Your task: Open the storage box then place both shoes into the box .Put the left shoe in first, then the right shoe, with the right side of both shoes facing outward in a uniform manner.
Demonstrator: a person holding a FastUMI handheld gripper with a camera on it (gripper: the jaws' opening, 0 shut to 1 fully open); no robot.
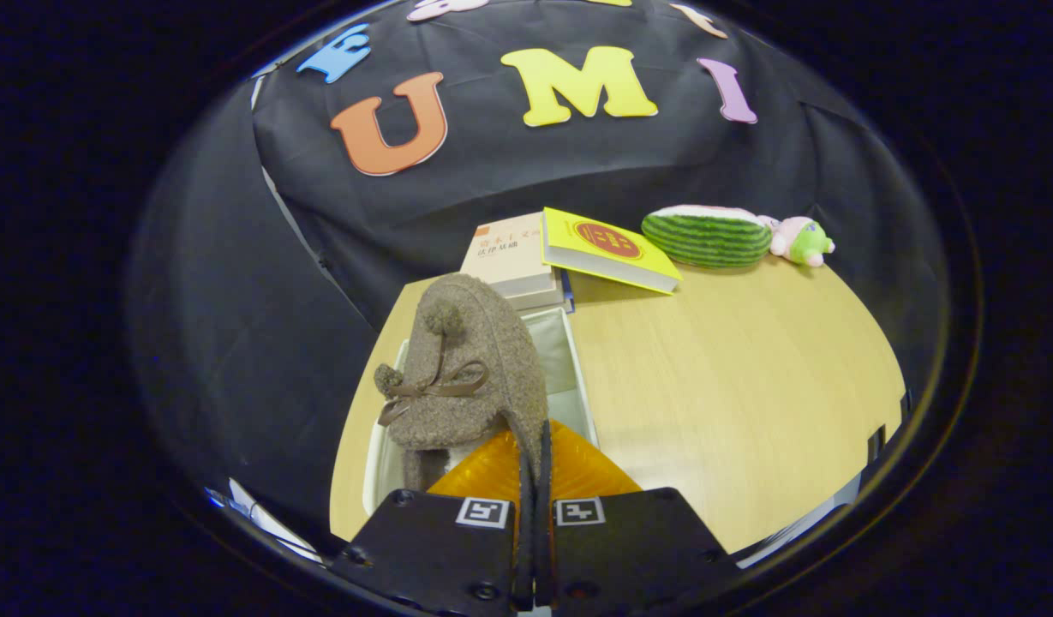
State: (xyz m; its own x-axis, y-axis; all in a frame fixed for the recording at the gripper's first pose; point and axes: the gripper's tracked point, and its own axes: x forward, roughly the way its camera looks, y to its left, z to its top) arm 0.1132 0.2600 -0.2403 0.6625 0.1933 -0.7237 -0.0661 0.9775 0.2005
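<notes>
Brown boucle-like fabric, a bow and two pom-poms: one shoe [468,377] hangs toe-away just ahead of the claw [535,480], its heel rim pinched between the two fingers, which are drawn nearly together on that thin edge. Directly beneath the shoe and just beyond the fingertips sits the storage box [577,377], white-walled and open on top; its inside looks pale and bare where visible, so this is judged to be the first shoe going in, though which foot it is cannot be told from here. The shoe hovers above the box, not yet resting in it. Farther ahead on the wooden tabletop [732,403] lie stacked books [513,261] with a yellow book [607,248] leaning on them, and off to the right beyond these a watermelon plush [708,235] and a small pink-and-green toy [802,240]. To do the step well: lower the shoe straight down keeping the toe clear of the far wall, seat it against one side so room stays for its partner, turn it so the right flank faces outward, and release only once the sole rests.
</notes>
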